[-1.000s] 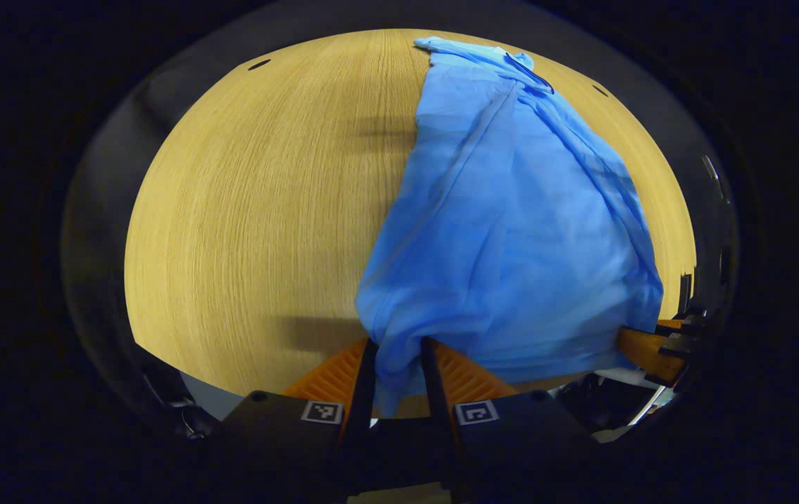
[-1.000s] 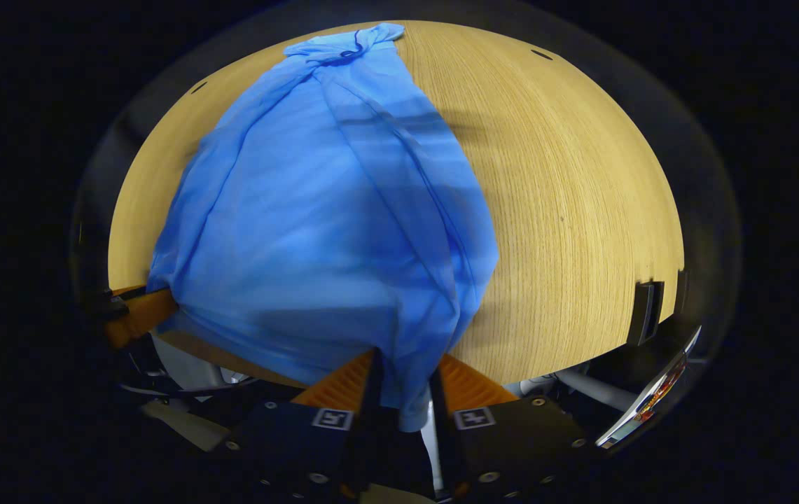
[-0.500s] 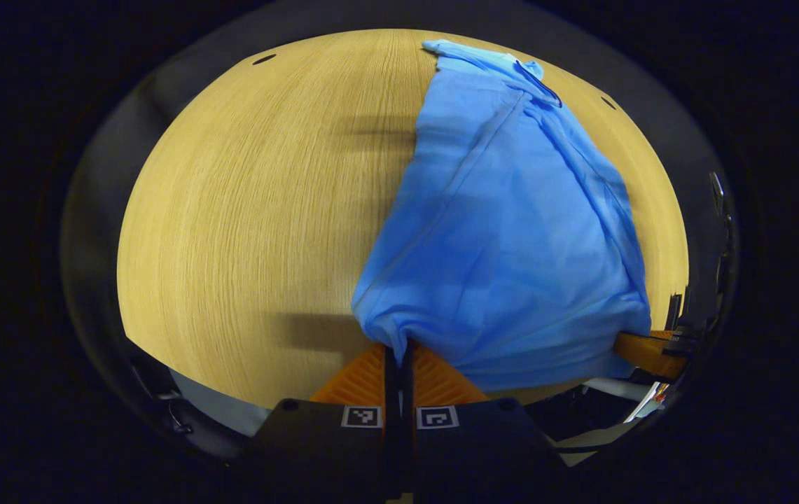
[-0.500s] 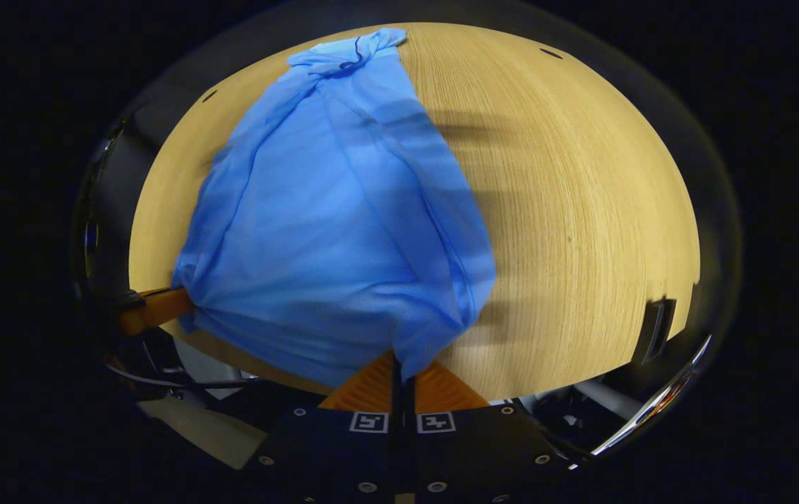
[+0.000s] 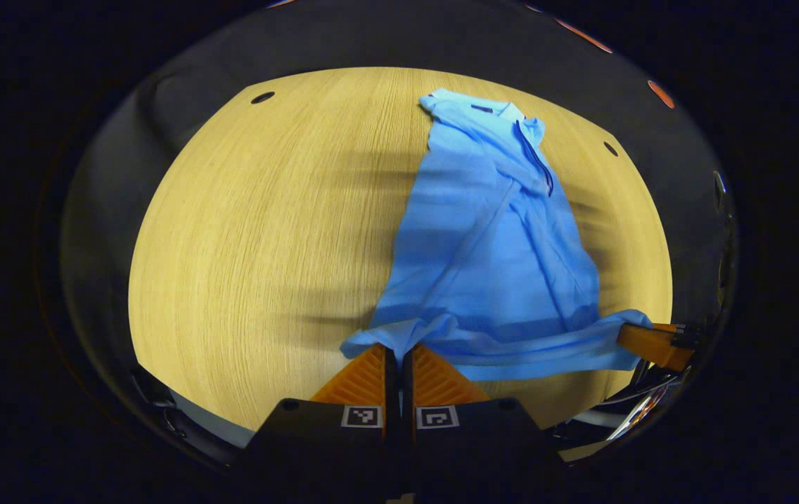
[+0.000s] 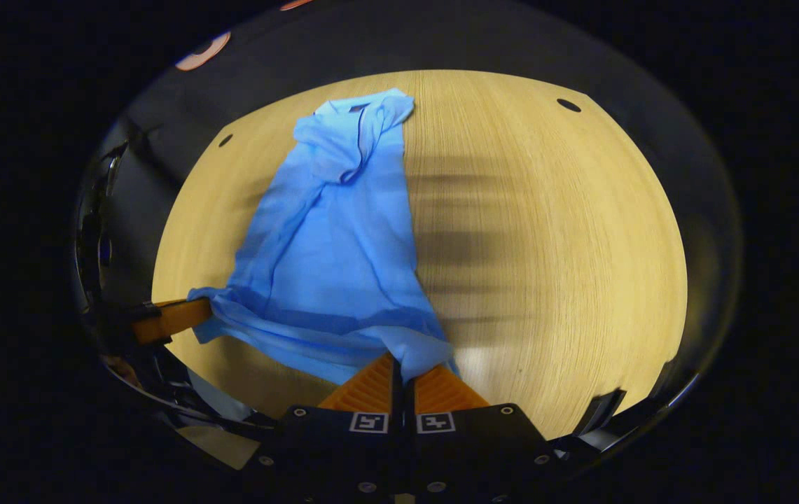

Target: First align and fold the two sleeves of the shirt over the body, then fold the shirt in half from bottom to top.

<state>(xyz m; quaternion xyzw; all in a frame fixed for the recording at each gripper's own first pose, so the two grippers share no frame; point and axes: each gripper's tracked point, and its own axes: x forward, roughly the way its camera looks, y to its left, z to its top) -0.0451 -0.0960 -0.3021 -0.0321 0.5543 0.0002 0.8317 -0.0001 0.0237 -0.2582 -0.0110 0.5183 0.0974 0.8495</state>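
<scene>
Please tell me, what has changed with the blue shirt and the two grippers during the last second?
Both grippers closed on the bottom hem of the blue shirt: the left gripper and the right gripper had open fingers a second ago. They then lifted the hem, pulling it taut between them. The collar end stays on the wooden table.

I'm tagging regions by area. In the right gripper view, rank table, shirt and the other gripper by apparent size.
1. table
2. shirt
3. left gripper, small partly because it sits farther off at the view's edge.
</scene>
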